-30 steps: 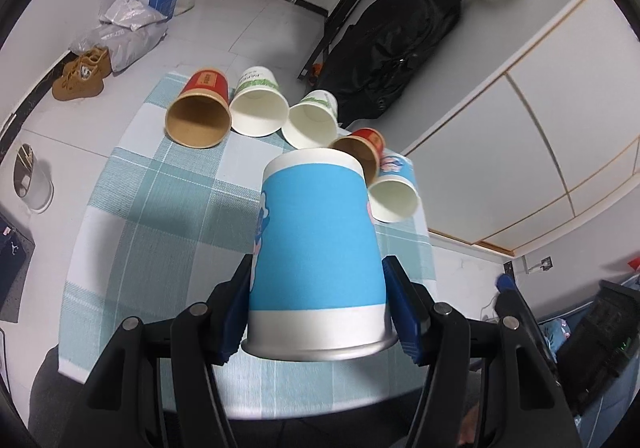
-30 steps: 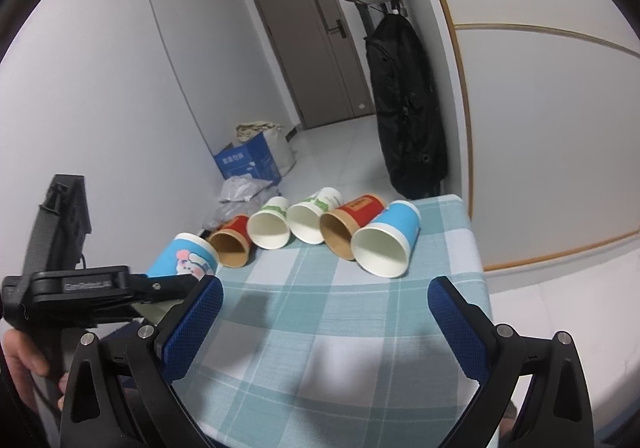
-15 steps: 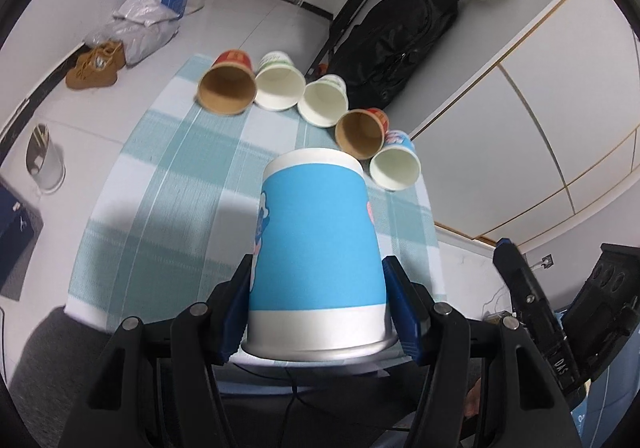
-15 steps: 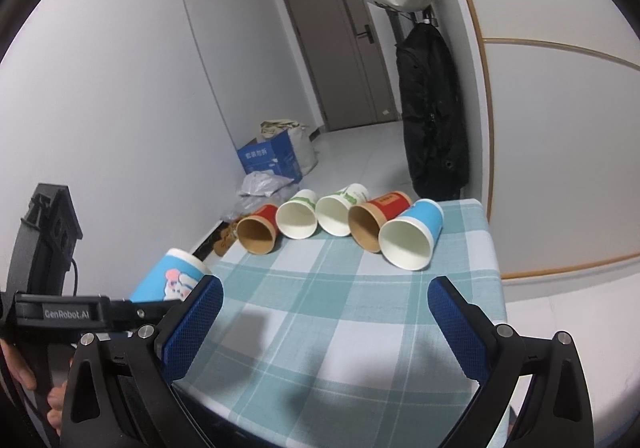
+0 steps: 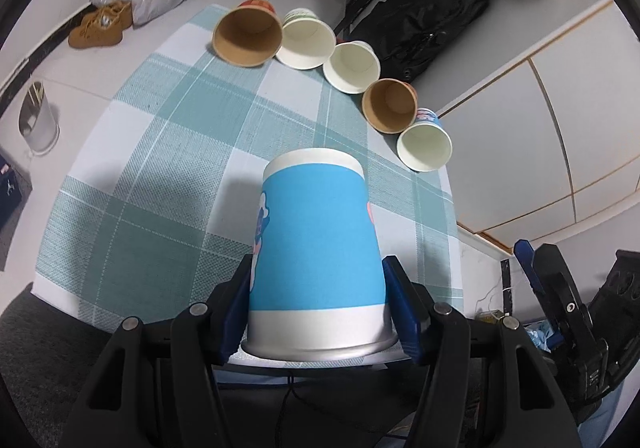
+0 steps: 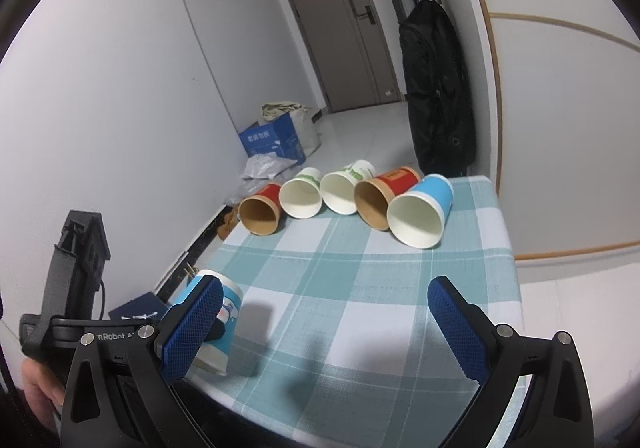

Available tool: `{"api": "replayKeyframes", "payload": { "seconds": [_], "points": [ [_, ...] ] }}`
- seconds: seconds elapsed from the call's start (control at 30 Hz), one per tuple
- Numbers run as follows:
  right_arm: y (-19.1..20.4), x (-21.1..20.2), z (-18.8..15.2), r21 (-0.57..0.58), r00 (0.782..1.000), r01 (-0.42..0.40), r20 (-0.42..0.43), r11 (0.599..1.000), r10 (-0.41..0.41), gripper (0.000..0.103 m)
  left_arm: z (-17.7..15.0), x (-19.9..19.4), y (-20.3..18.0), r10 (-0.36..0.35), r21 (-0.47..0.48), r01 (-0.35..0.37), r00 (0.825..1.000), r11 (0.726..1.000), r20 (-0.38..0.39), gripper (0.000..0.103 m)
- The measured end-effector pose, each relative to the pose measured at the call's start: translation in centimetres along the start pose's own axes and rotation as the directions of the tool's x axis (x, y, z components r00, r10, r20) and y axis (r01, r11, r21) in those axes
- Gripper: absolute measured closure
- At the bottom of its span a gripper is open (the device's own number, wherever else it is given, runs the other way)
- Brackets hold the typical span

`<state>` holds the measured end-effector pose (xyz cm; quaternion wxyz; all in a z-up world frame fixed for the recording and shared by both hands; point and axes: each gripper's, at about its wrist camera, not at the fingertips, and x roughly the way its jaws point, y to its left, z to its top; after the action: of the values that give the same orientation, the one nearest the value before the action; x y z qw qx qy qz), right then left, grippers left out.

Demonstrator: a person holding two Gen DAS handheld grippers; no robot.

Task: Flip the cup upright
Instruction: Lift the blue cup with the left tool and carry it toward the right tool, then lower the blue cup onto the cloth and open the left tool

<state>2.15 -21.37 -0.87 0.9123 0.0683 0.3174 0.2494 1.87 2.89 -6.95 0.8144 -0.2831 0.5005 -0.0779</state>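
My left gripper (image 5: pixel 318 312) is shut on a blue paper cup (image 5: pixel 316 248) with a white rim, held near its base, mouth pointing away toward the table. In the right wrist view the same cup (image 6: pixel 222 322) hangs at the table's near left edge, partly behind my right finger. My right gripper (image 6: pixel 324 332) is open and empty above the near part of the checked tablecloth (image 6: pixel 340 288). Several other cups lie on their sides in a row at the far end, among them a blue one (image 6: pixel 422 216).
The row holds a red cup (image 5: pixel 248 34), two white-green cups (image 5: pixel 306 38) and another red cup (image 5: pixel 392 106). A black bag (image 6: pixel 436 88) hangs by the wall. A blue box (image 6: pixel 274 142), bags and shoes lie on the floor at left.
The left gripper with the blue cup has come lower and nearer the table's front edge. The right gripper has shifted slightly and stays open.
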Motion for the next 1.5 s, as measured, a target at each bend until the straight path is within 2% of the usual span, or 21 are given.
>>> {"api": "replayKeyframes", "payload": {
  "seconds": [0.3, 0.47, 0.67, 0.97, 1.07, 1.5],
  "points": [
    [-0.2, 0.2, 0.0, 0.016, 1.0, 0.009, -0.005, 1.0, -0.009, 0.0, -0.1, 1.4, -0.4, 0.092, 0.027, -0.092, 0.996, 0.995, -0.01, 0.045],
    [-0.2, 0.1, 0.2, 0.018, 1.0, 0.007, -0.003, 1.0, -0.007, 0.0, 0.2, 1.5, 0.2, 0.141, 0.001, -0.141, 0.99, 0.99, -0.017, 0.043],
    [-0.1, 0.1, 0.3, 0.01, 1.0, 0.006, 0.002, 1.0, -0.006, 0.0, 0.5, 1.8, 0.6, 0.153, -0.018, -0.154, 0.988, 0.988, -0.025, 0.042],
    [0.0, -0.2, 0.1, 0.005, 1.0, 0.004, 0.01, 1.0, -0.004, 0.0, 0.4, 1.8, 0.3, 0.174, 0.02, -0.174, 0.984, 0.985, -0.032, 0.041],
    [0.0, -0.2, 0.1, -0.002, 1.0, 0.004, 0.013, 1.0, -0.004, 0.0, 0.4, 1.8, 0.3, 0.171, 0.021, -0.17, 0.985, 0.985, -0.03, 0.032],
    [0.1, -0.6, 0.1, -0.002, 1.0, -0.001, 0.013, 1.0, 0.001, 0.0, 0.6, 0.9, 0.3, 0.17, 0.016, -0.17, 0.985, 0.985, -0.011, 0.032]
  ]
}}
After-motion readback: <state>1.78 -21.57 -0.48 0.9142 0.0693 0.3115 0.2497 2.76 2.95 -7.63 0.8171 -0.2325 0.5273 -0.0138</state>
